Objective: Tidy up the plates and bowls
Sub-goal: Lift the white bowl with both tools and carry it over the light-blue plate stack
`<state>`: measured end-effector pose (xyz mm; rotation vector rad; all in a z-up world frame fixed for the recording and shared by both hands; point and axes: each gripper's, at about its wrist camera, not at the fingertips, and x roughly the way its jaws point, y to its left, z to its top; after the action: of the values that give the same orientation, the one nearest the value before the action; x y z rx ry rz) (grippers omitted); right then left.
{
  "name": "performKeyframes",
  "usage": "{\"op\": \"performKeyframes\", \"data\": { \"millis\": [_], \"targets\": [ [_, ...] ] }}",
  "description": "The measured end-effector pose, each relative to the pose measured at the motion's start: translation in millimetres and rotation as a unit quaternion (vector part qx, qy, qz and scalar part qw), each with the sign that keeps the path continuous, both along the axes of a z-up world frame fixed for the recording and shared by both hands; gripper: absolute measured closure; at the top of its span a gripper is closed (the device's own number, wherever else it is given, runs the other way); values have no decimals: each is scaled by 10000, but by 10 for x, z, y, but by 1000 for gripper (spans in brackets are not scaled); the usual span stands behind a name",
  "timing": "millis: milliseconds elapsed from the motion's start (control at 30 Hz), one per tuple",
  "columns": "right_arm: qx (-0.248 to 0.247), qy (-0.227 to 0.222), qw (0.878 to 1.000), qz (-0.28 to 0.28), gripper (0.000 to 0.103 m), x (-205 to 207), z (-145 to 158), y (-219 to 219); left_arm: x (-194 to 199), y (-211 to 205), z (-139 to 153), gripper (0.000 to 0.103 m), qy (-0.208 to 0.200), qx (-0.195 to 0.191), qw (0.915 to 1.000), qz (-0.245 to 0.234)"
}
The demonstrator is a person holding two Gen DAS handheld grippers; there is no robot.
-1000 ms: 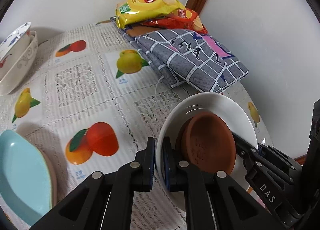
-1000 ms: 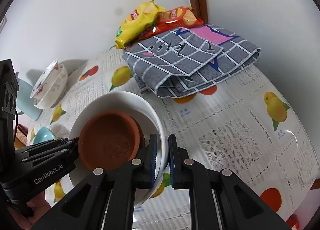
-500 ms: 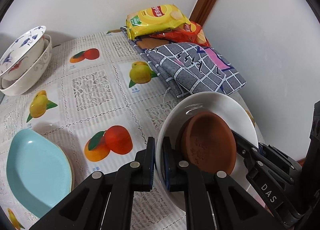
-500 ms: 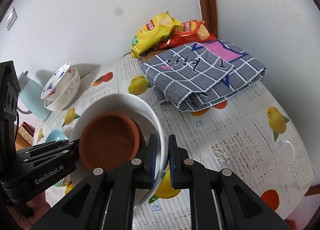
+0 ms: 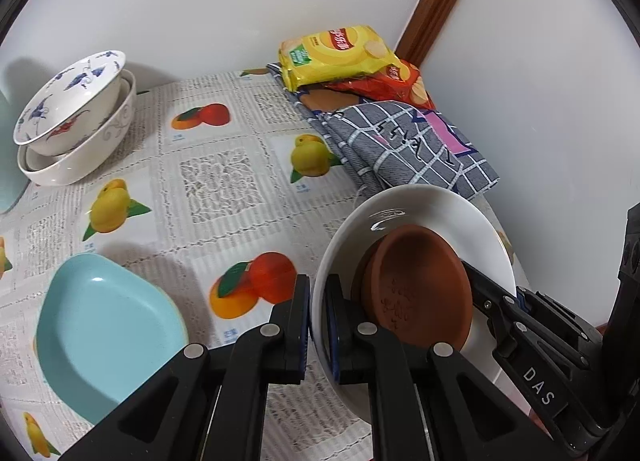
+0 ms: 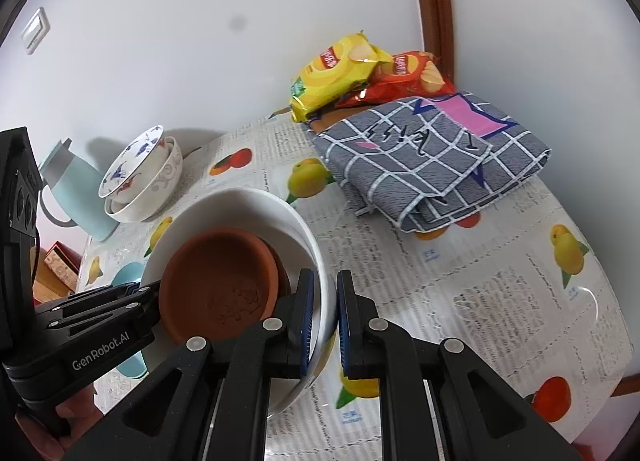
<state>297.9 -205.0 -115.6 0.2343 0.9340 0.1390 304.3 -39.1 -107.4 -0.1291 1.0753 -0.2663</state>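
A: Where was the white bowl [image 5: 420,209]?

B: Held above the worktop [image 5: 216,177], tilted, with the brown dish [image 5: 420,285] lying inside it. The left gripper [image 5: 316,321] had its fingers [image 5: 298,325] pinched on the near rim. The right gripper [image 6: 323,321] pinched the opposite rim the same way, one finger inside, one outside.

A: Other crockery?

B: Light blue dish [image 5: 104,329] sat on the fruit-print cloth, near left. Two nested bowls [image 5: 76,121] stood at the far left by the wall, the patterned one tilted in the larger. A pale blue jug [image 6: 72,189] stood just beside them.

A: The corner?

B: A folded checked cloth [image 6: 432,165], with yellow chip bag [image 6: 340,69] and red chip bag [image 6: 408,77] at its far end.
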Motion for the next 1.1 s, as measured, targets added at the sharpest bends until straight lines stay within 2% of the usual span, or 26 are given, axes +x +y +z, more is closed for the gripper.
{"op": "performKeyframes", "data": {
  "millis": [467,1100],
  "targets": [
    [68,-42,9996,272,92,34,44,443,-91,458,67,95,-67,1,9995,301],
    [126,-179,9980,587,92,-144,170,987,-393,1003,149,95,-141,38,9978,650]
  ]
}}
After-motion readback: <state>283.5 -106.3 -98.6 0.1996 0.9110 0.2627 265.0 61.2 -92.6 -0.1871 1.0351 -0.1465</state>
